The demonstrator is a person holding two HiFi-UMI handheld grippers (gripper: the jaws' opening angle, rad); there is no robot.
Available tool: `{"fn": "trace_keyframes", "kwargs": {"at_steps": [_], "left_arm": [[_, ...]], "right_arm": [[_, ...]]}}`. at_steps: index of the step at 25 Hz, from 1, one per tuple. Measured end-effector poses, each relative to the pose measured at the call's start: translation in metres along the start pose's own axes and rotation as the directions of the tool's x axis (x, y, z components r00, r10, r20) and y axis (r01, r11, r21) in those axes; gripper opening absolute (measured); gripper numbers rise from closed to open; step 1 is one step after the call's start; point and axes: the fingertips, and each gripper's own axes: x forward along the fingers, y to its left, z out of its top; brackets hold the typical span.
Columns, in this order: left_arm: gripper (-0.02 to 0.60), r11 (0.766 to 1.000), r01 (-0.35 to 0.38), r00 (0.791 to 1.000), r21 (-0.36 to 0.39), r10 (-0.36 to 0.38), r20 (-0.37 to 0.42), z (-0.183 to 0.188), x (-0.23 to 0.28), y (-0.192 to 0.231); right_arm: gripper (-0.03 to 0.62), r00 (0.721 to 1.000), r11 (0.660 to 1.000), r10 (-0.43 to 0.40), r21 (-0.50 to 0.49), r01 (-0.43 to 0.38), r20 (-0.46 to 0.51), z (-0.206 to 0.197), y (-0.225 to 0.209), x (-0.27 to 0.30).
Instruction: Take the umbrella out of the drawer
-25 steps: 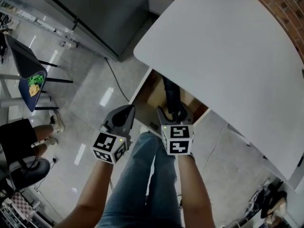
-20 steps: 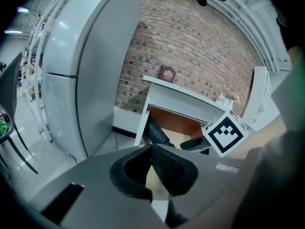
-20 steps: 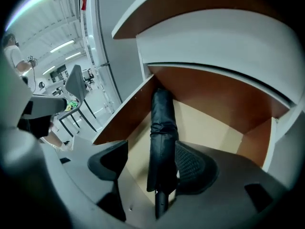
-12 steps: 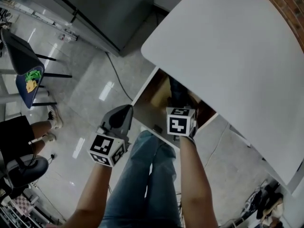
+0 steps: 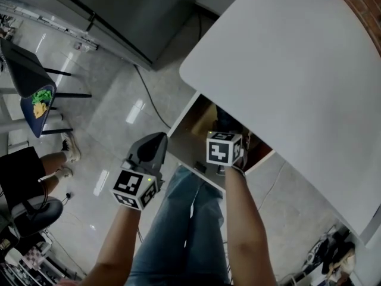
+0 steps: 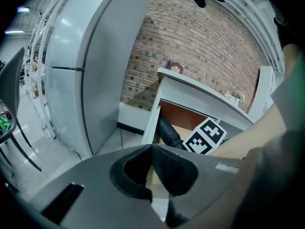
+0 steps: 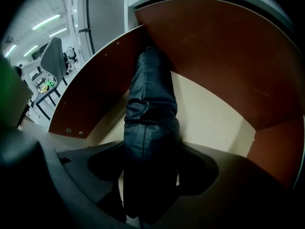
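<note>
A black folded umbrella (image 7: 150, 113) lies lengthwise in the open wooden drawer (image 7: 95, 89) under the white table (image 5: 286, 58). My right gripper (image 7: 151, 162) reaches into the drawer, and its jaws are shut on the umbrella's near end. In the head view its marker cube hides the jaws of the right gripper (image 5: 227, 134), and only a dark bit of the umbrella (image 5: 228, 119) shows beyond it. My left gripper (image 5: 158, 138) hangs outside the drawer's left side, shut and holding nothing. The left gripper view shows the umbrella (image 6: 169, 132) in the drawer past the left gripper (image 6: 153, 149).
A grey fridge (image 5: 137, 11) stands left of the table, with a cable (image 5: 146, 97) on the tiled floor. A chair (image 5: 30, 82) and a seated person's legs (image 5: 36, 165) are at far left. My own legs are below the drawer front.
My right gripper has gone forward and deeper into the drawer along the umbrella. The left gripper has stayed about where it was.
</note>
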Motion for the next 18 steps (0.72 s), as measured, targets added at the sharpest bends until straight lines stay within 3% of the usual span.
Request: {"fn": "trace_keyframes", "kwargs": {"at_steps": [6, 18], "left_arm": [[-0.004, 1.0, 0.016, 1.0, 0.009, -0.016, -0.017, 0.0012, 0.0084, -0.0001], [-0.003, 0.998, 0.047, 0.999, 0.035, -0.047, -0.002, 0.0021, 0.0074, 0.001]], "right_arm": [[0.285, 0.987, 0.987, -0.162, -0.026, 0.161, -0.017, -0.0012, -0.0028, 0.0078], [0.252, 0.991, 0.991, -0.136, -0.022, 0.135, -0.02, 0.0017, -0.0015, 0.0019]]}}
